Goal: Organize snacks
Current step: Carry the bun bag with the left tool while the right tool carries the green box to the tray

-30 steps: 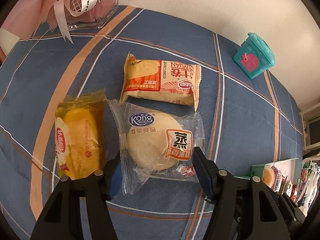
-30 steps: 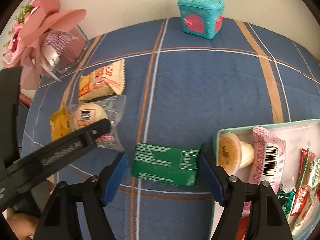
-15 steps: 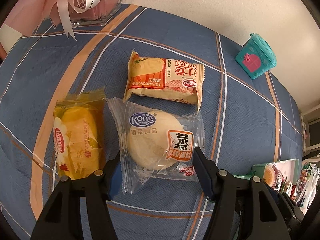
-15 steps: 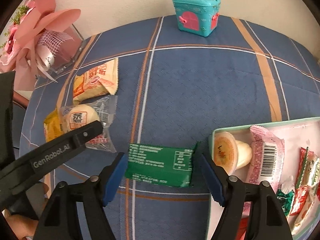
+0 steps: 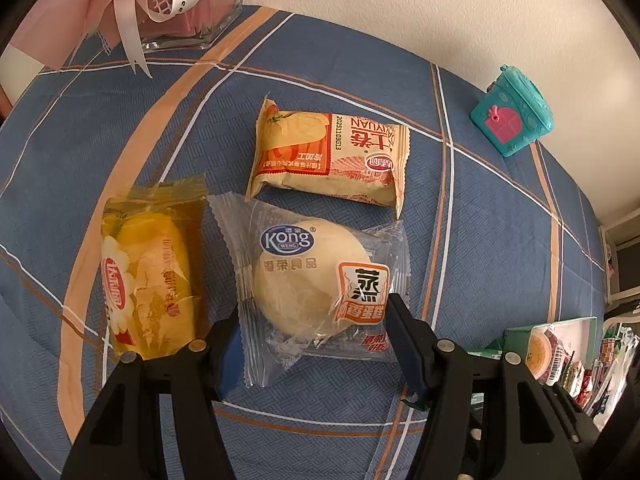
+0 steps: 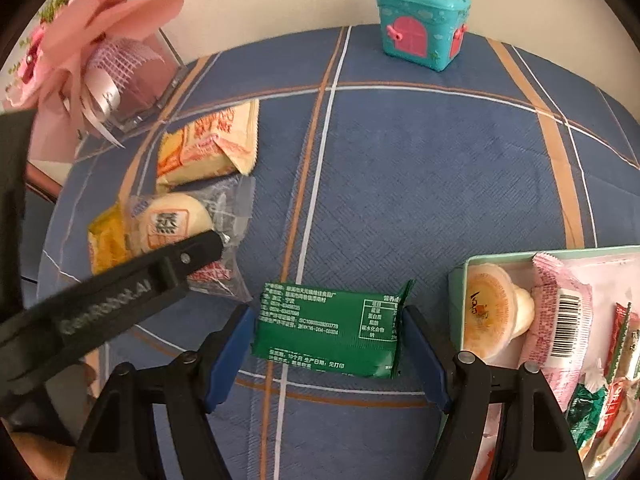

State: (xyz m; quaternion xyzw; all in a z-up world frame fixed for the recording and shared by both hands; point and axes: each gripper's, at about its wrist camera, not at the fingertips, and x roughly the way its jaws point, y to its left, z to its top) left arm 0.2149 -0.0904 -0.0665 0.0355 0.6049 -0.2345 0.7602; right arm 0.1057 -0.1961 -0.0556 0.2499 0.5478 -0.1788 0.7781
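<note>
My left gripper (image 5: 316, 344) is open, its jaws on either side of a clear-wrapped steamed bun (image 5: 308, 276) lying on the blue plaid tablecloth. A yellow cake packet (image 5: 148, 272) lies left of the bun and an orange bread packet (image 5: 332, 156) lies behind it. My right gripper (image 6: 326, 356) is open, its jaws on either side of a green snack packet (image 6: 332, 330) on the cloth. A mint-green tray (image 6: 456, 280) with several snacks stands just right of the green packet. The left gripper's arm shows in the right wrist view (image 6: 120, 292).
A teal toy house (image 6: 422, 18) stands at the far edge by the wall. A glass box with a pink ribbon bouquet (image 5: 188, 4) stands at the far left. The tray also shows at the right in the left wrist view (image 5: 560, 340).
Both grippers have moved slightly forward and lower over their packets. The bun and the green packet sit a little deeper between the jaws. Nothing has been taken hold of.
</note>
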